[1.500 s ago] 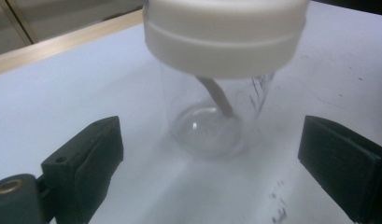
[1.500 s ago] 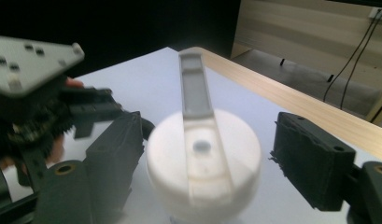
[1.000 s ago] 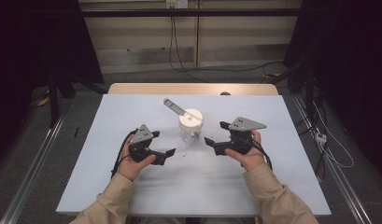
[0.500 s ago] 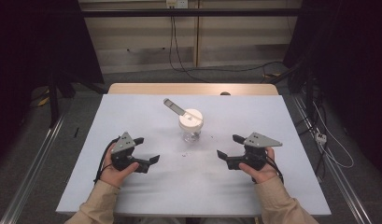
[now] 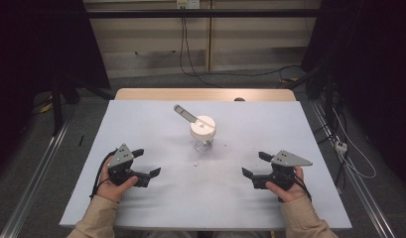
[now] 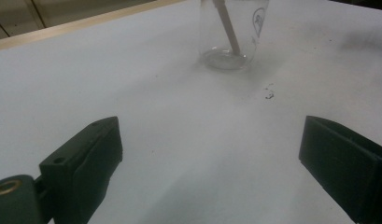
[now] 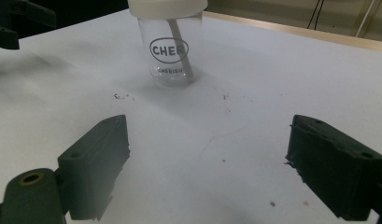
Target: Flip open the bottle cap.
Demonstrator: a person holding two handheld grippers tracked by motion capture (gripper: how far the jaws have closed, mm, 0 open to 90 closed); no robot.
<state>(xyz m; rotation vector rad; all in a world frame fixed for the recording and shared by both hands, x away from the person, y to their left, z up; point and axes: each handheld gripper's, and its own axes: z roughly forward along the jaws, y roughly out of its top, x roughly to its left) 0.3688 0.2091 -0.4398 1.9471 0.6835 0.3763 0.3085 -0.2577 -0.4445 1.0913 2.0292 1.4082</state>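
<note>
Item: clear glass jar [image 5: 204,140] with white lid [image 5: 203,126], standing upright at the middle of the white table [image 5: 141,119], a flat stick [image 5: 185,113] leaning out through the lid toward the far left; in the right gripper view the jar's printed mark faces the camera and the stick's lower end rests at the jar's bottom. Change noted: a second ago both hands sat just beside the jar, one on each flank; now both have drawn back toward the near edge and apart, so the jar stands alone, touched by nothing. Reading: this looks like a release and retreat, either the close of a step on the jar or a pause before a fresh approach; which one cannot be told. Left gripper [image 5: 146,164]: near-left part of the table, jaws spread wide, nothing between them, bare table showing in the gap in its own view. Right gripper [image 5: 253,164]: near-right part, jaws likewise spread wide and empty, pointing toward the jar. Both well apart from the jar. Minor: a few dark specks [image 5: 196,162] on the table just in front of the jar.
</note>
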